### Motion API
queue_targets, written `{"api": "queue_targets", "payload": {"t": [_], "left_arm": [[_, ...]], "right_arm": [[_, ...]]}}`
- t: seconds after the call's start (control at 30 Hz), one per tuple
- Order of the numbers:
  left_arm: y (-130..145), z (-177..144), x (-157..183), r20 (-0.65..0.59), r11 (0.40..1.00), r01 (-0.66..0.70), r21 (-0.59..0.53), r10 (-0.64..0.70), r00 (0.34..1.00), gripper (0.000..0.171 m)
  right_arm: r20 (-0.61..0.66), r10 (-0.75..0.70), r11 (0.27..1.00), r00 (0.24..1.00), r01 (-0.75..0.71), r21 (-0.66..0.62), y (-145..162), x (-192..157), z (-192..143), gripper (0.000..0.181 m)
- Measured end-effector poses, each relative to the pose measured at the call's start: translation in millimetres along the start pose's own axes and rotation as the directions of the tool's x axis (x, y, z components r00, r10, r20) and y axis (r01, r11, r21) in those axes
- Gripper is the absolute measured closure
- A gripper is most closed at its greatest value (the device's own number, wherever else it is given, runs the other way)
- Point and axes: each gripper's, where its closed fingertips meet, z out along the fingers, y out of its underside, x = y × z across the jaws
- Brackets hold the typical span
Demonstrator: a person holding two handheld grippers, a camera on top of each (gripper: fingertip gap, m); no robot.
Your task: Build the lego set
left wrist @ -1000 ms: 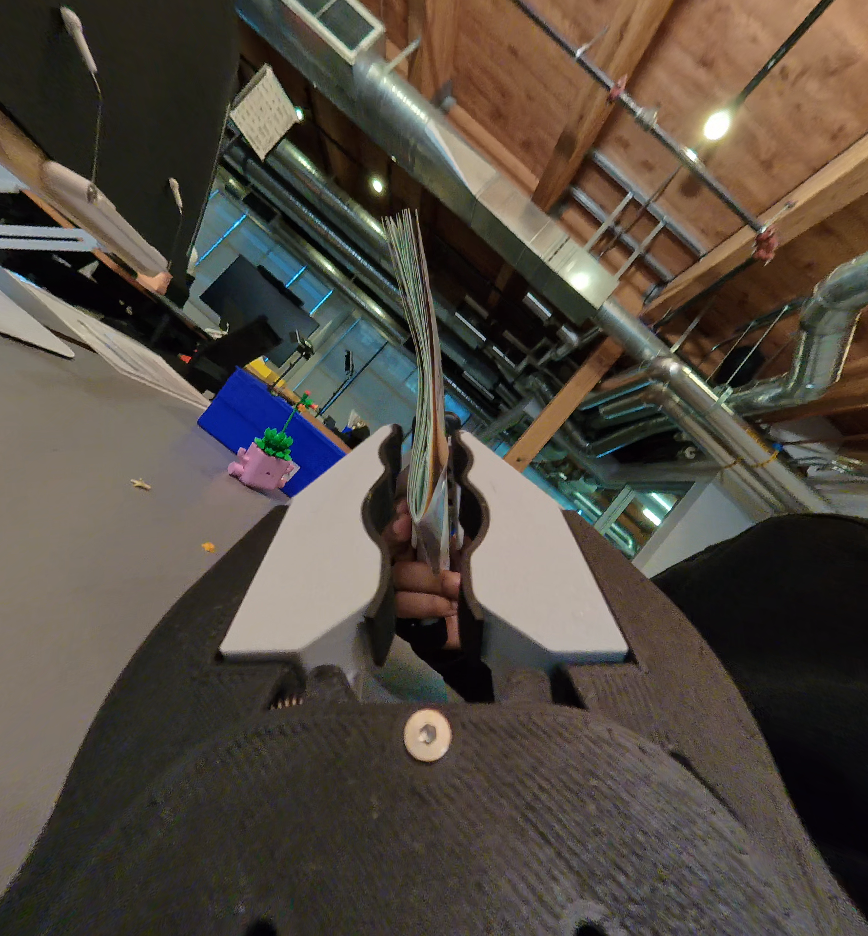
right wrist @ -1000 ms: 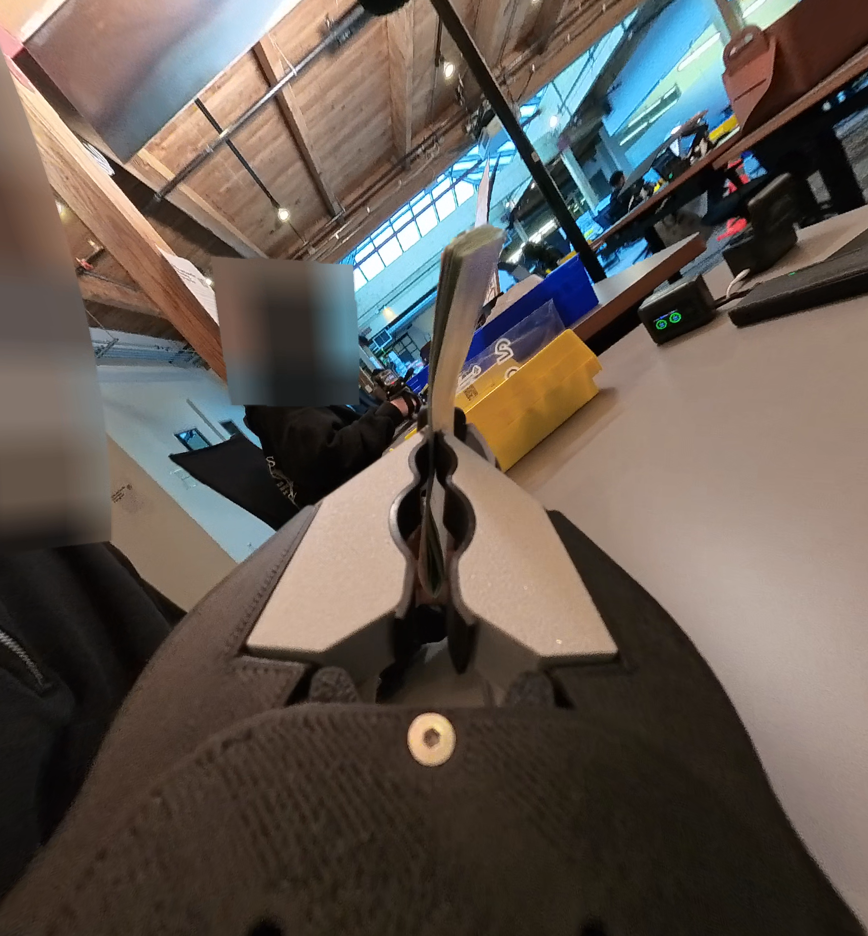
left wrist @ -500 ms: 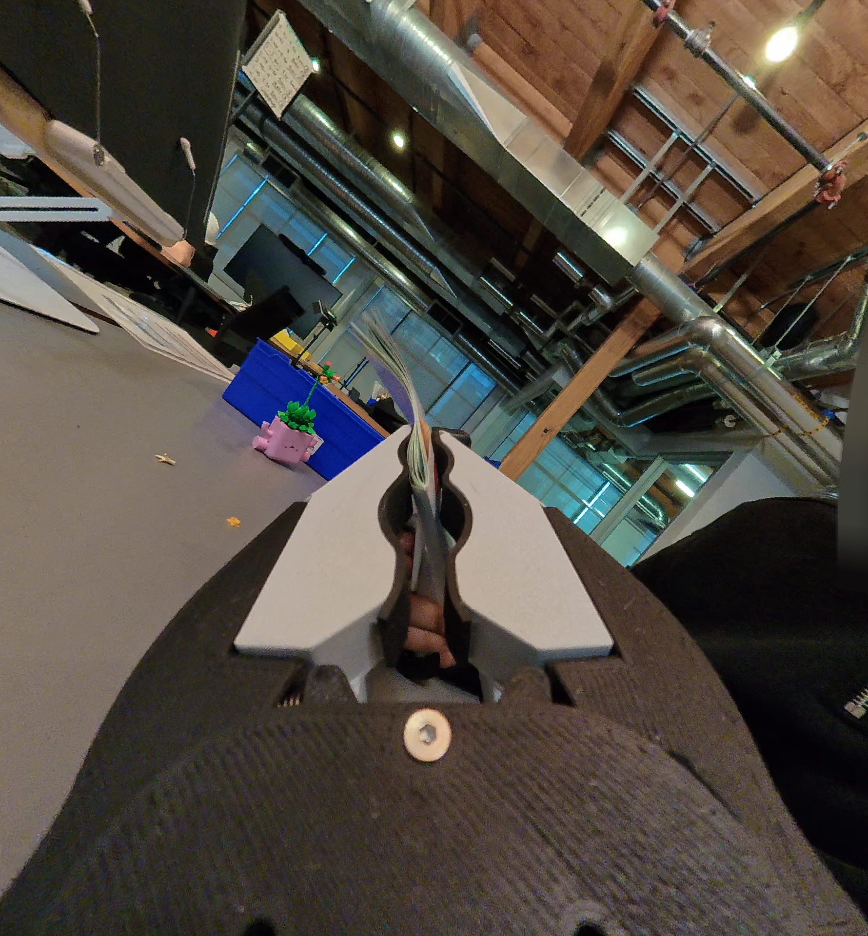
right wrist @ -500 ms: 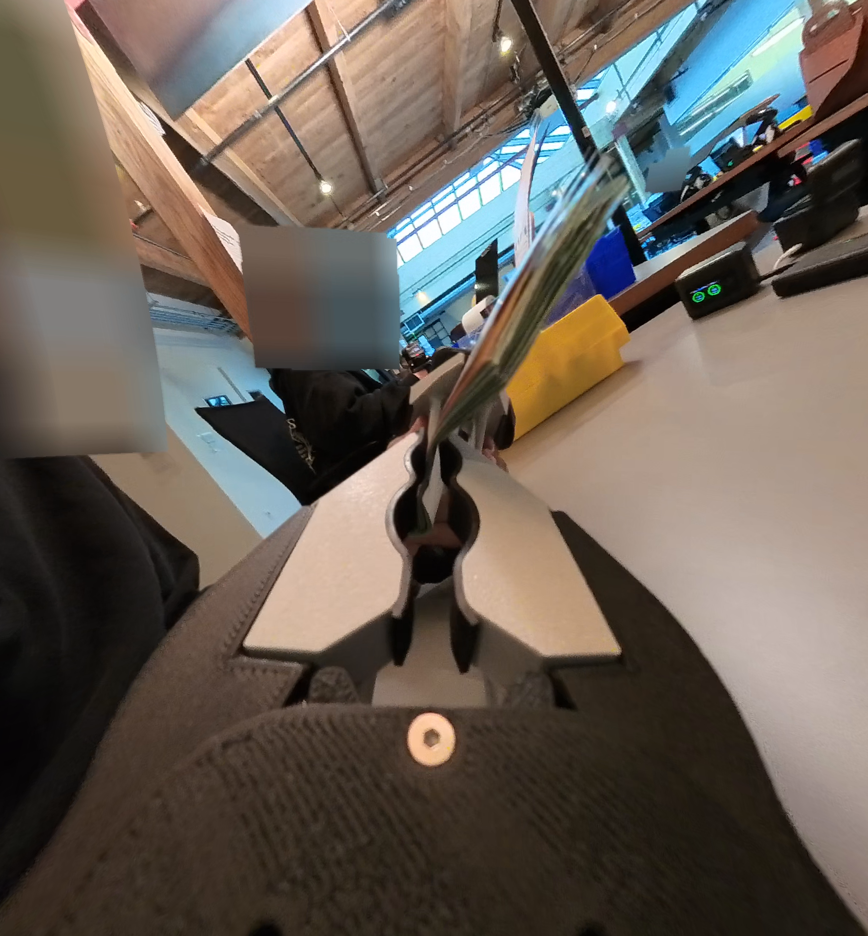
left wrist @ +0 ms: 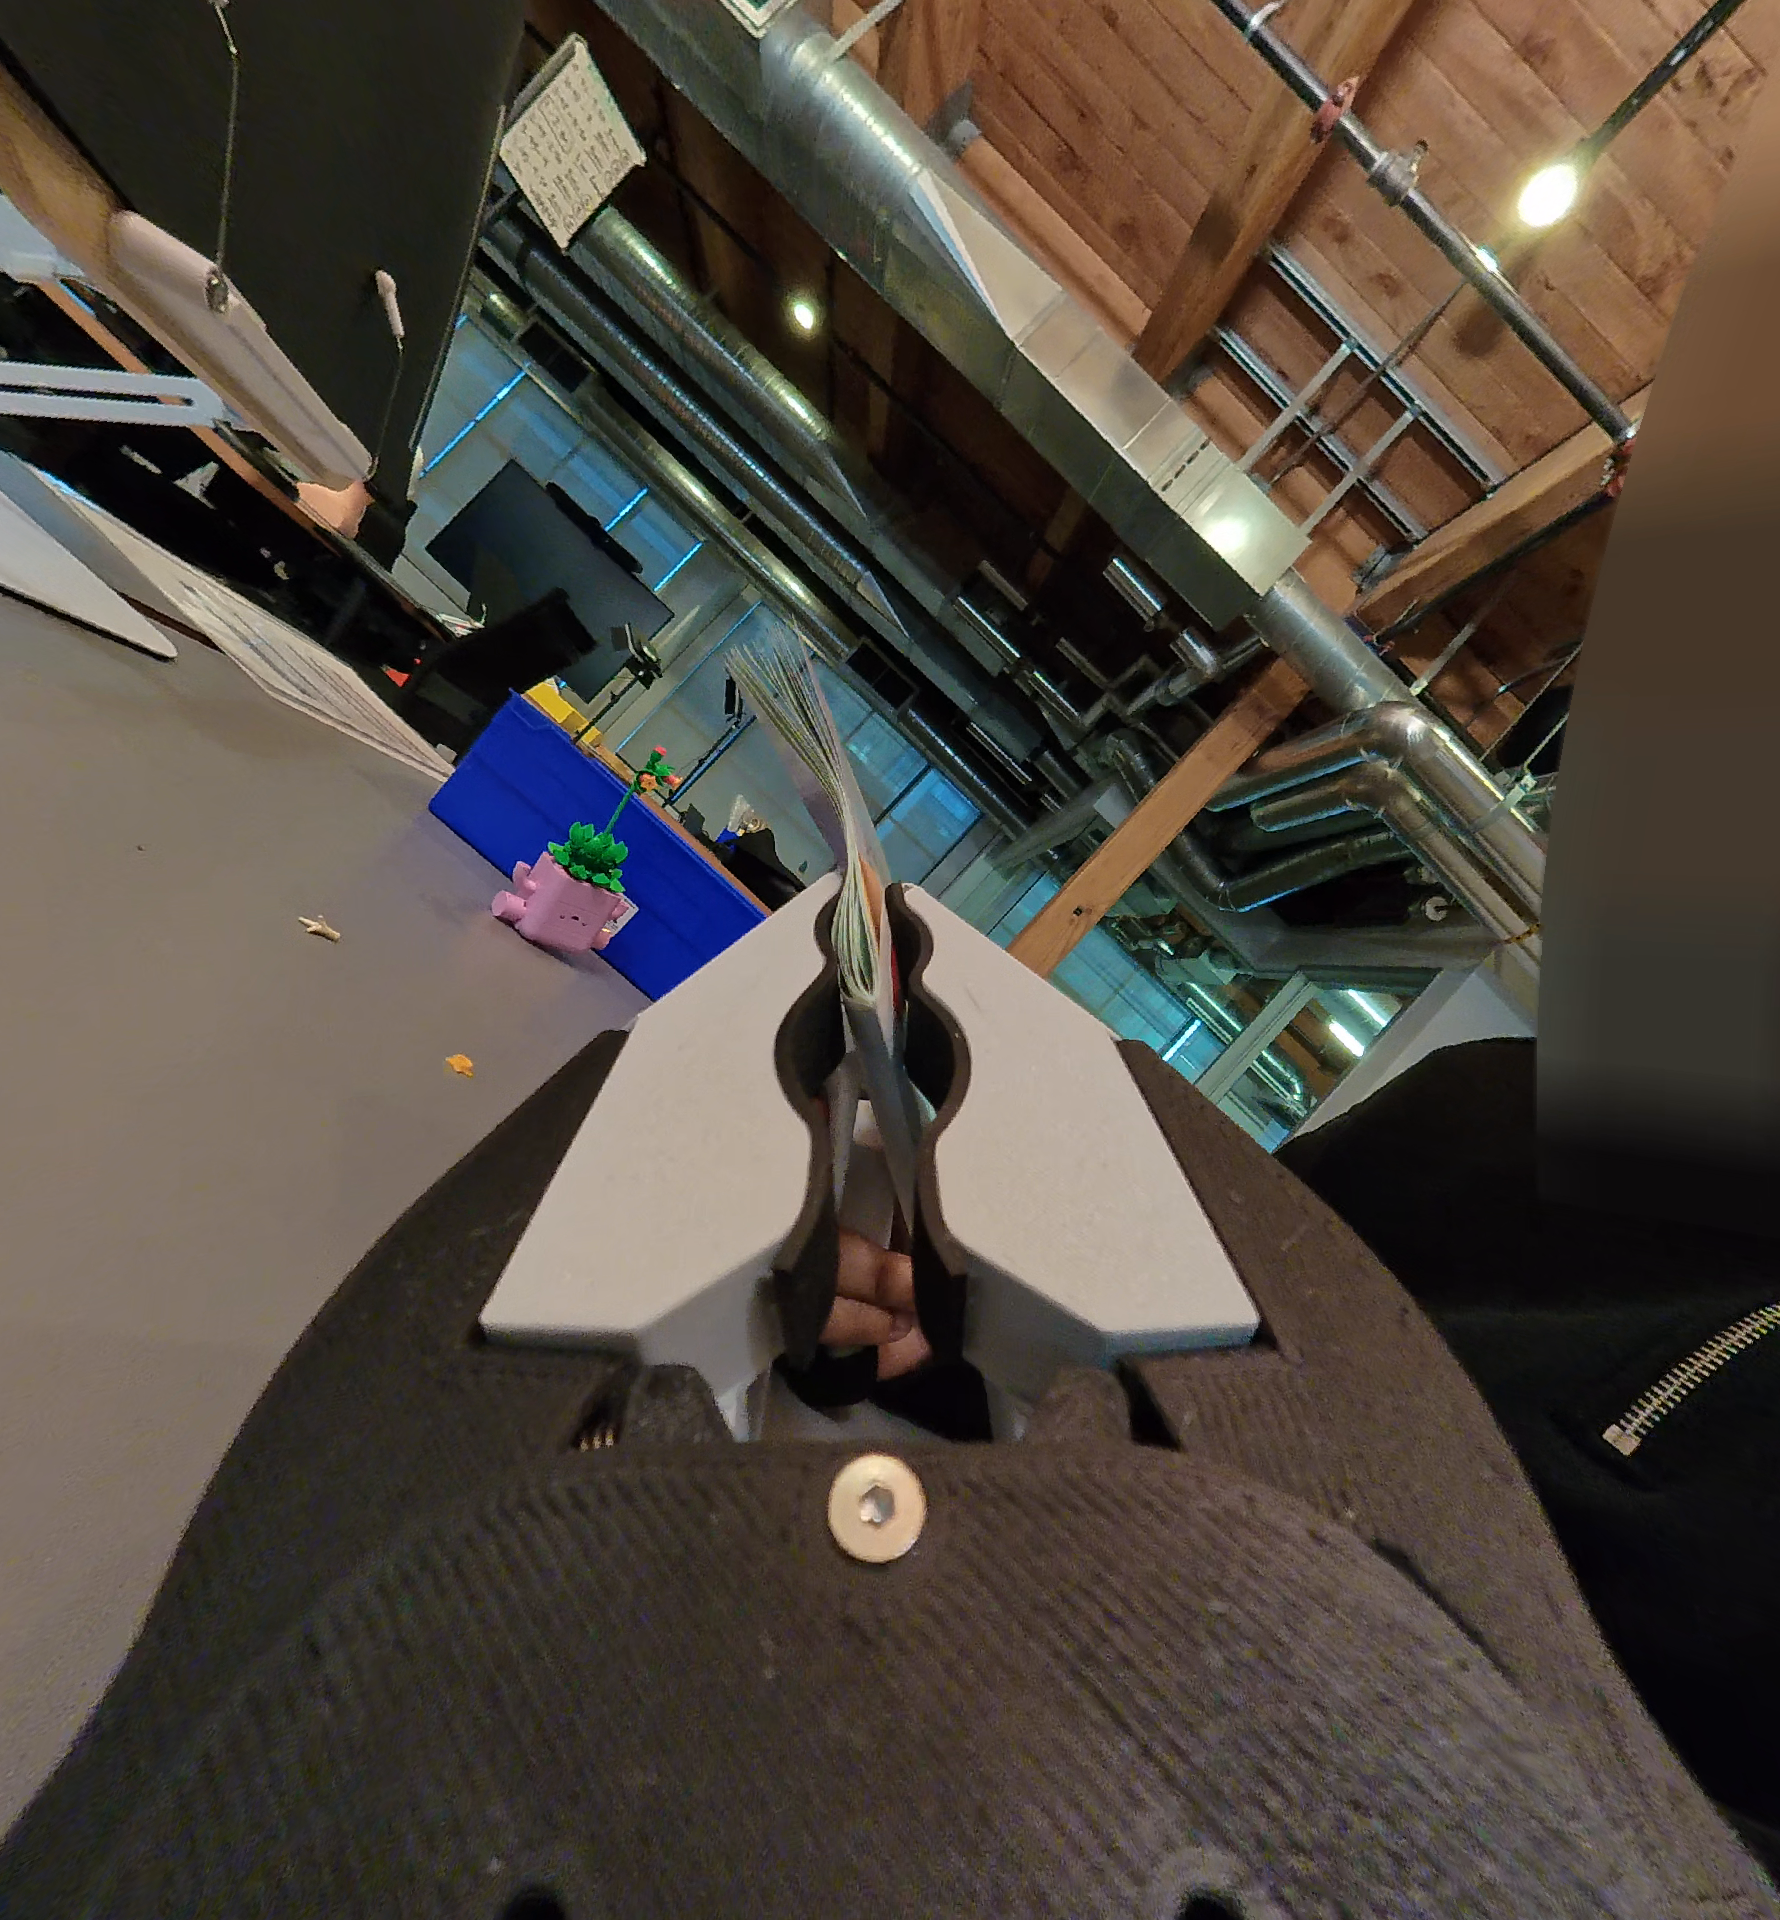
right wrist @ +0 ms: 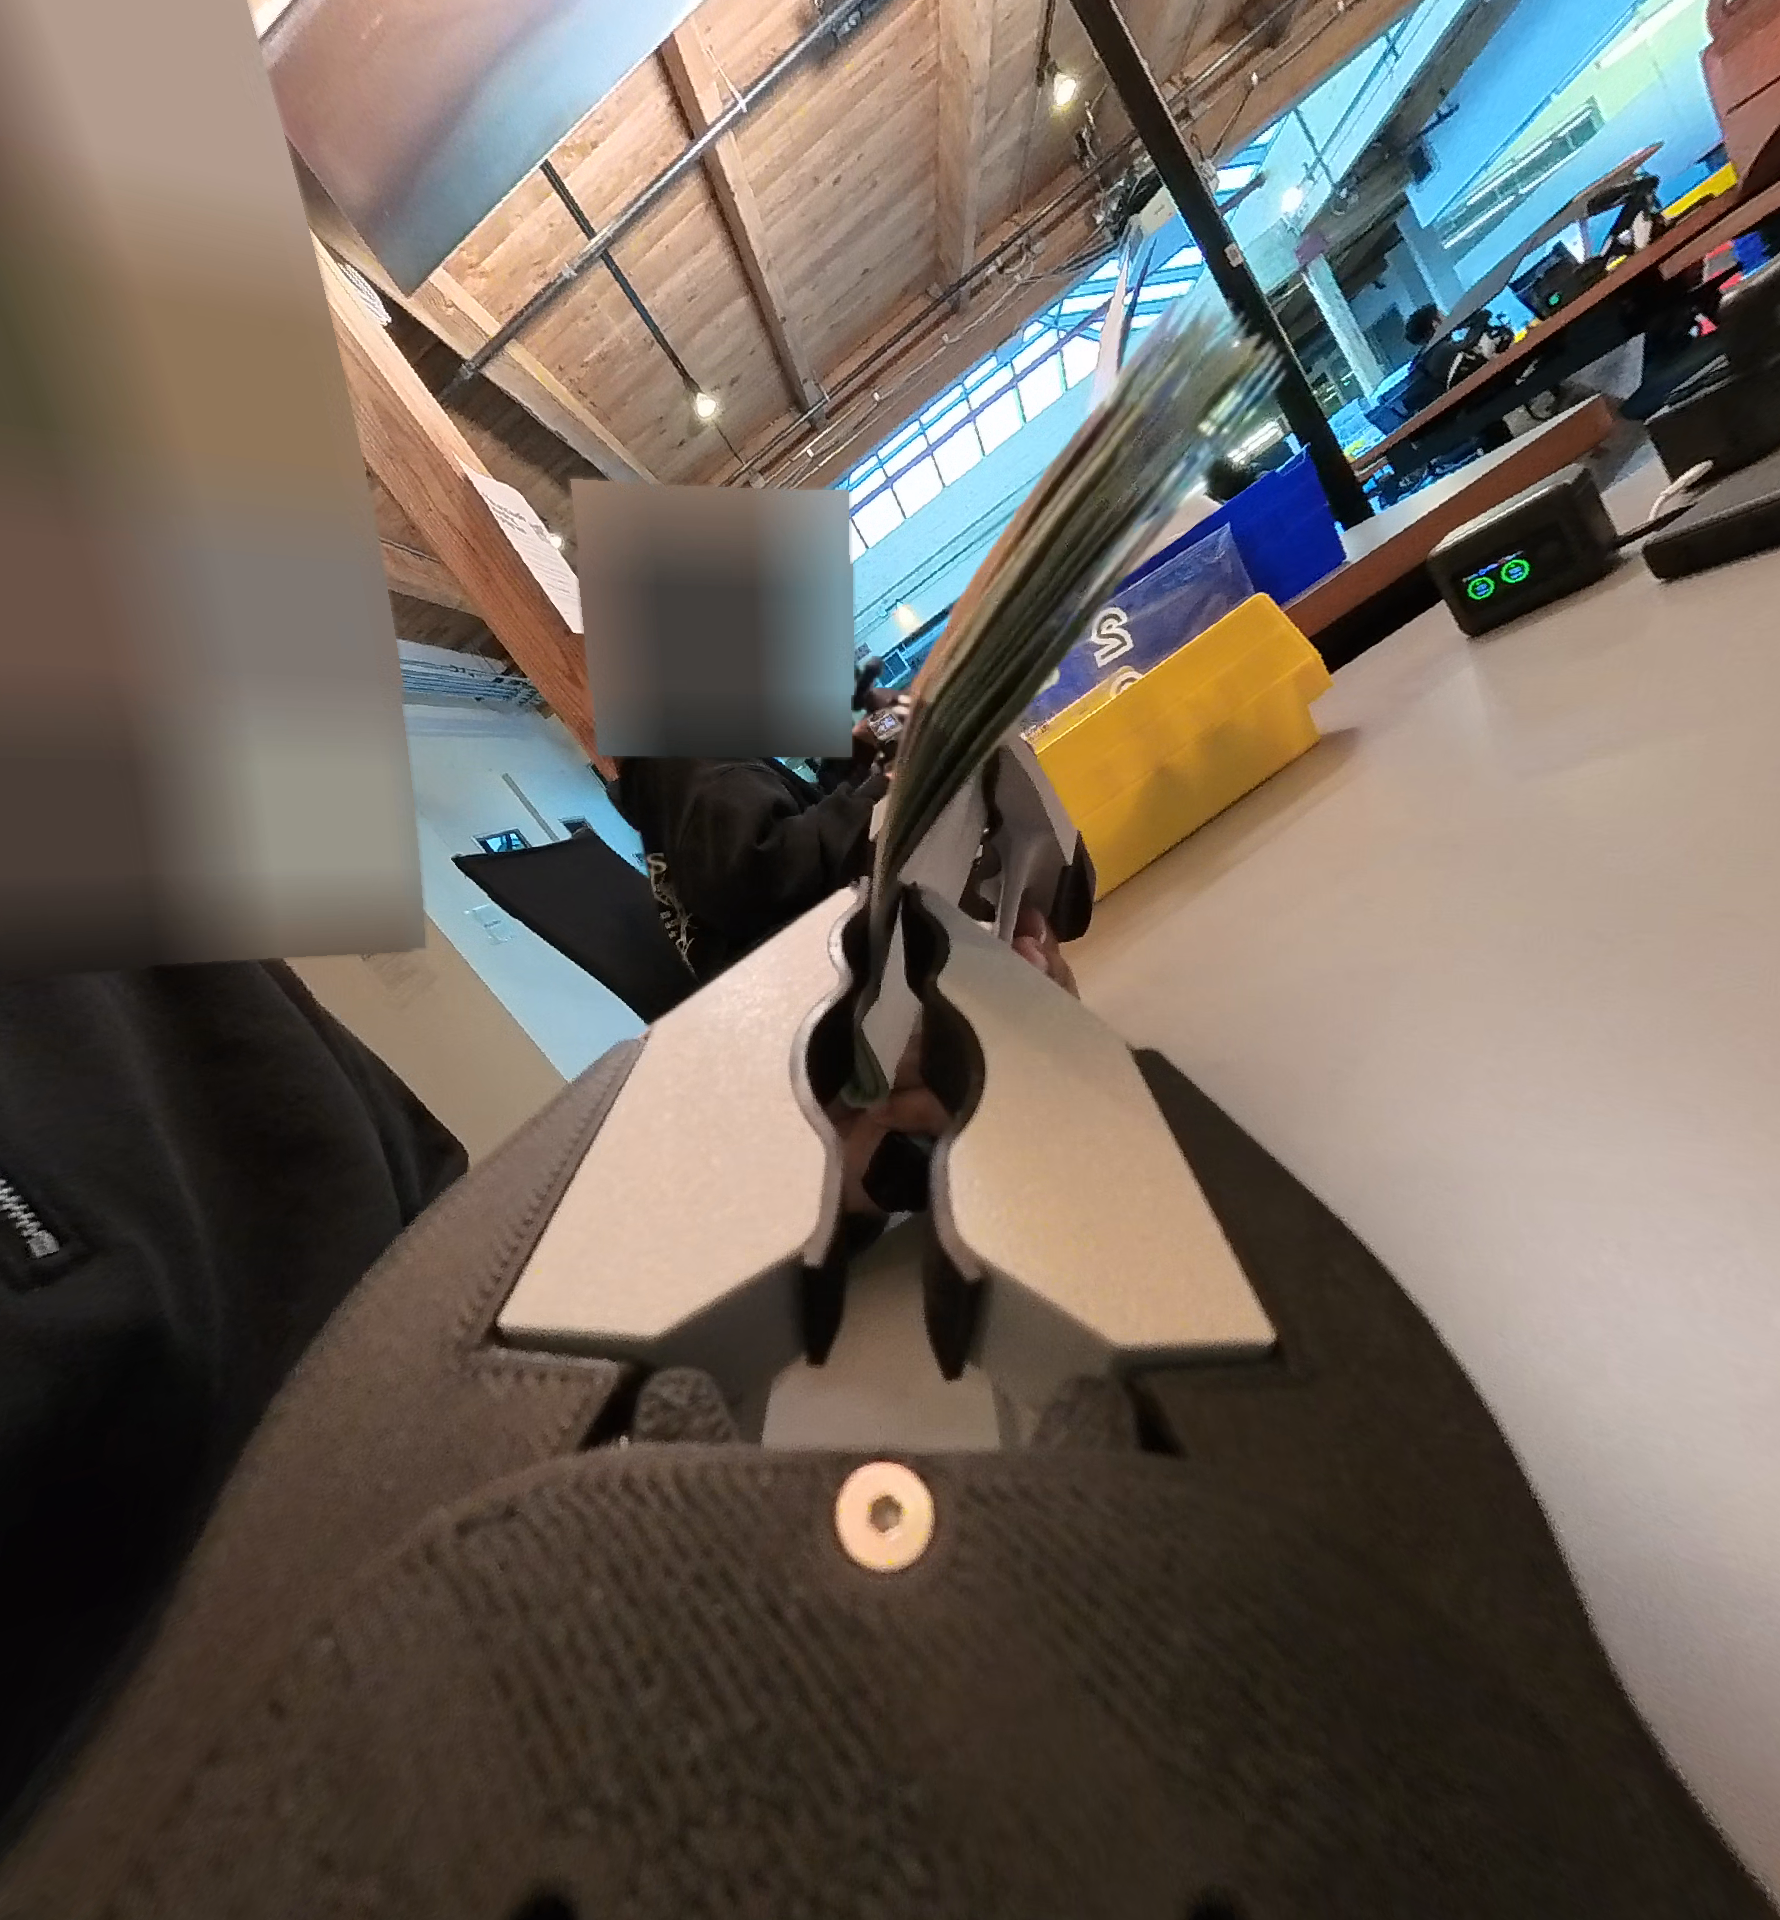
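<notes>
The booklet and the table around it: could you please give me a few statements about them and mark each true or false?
1. The left claw is shut on the booklet. True.
2. The right claw is open and holds nothing. False: it grips the booklet too.
3. The pink lego pot stands on the table. True.
4. The pink pot lies inside the yellow bin. False: it stands before the blue bin.

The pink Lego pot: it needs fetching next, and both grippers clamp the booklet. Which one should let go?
Probably the left gripper: the pink Lego pot stands on its side of the table, ahead. The right wrist view shows none.
</notes>
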Motion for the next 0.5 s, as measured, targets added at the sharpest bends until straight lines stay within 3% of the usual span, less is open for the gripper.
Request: {"api": "queue_targets", "payload": {"t": [0.23, 0.5], "left_arm": [[-1.1, -1.0, 0.9, -0.015, 1.000, 0.014, 0.009, -0.014, 1.000, 0.170], [-2.0, -1.0, 3.9, -0.027, 1.000, 0.015, 0.012, -0.014, 1.000, 0.171]], "right_arm": [[0.052, -0.044, 0.999, 0.998, 0.043, 0.015, -1.8, -9.5, 1.6, 0.165], [0.051, -0.036, 0.999, 0.998, 0.035, 0.024, -3.3, -8.2, 1.0, 0.167]]}}
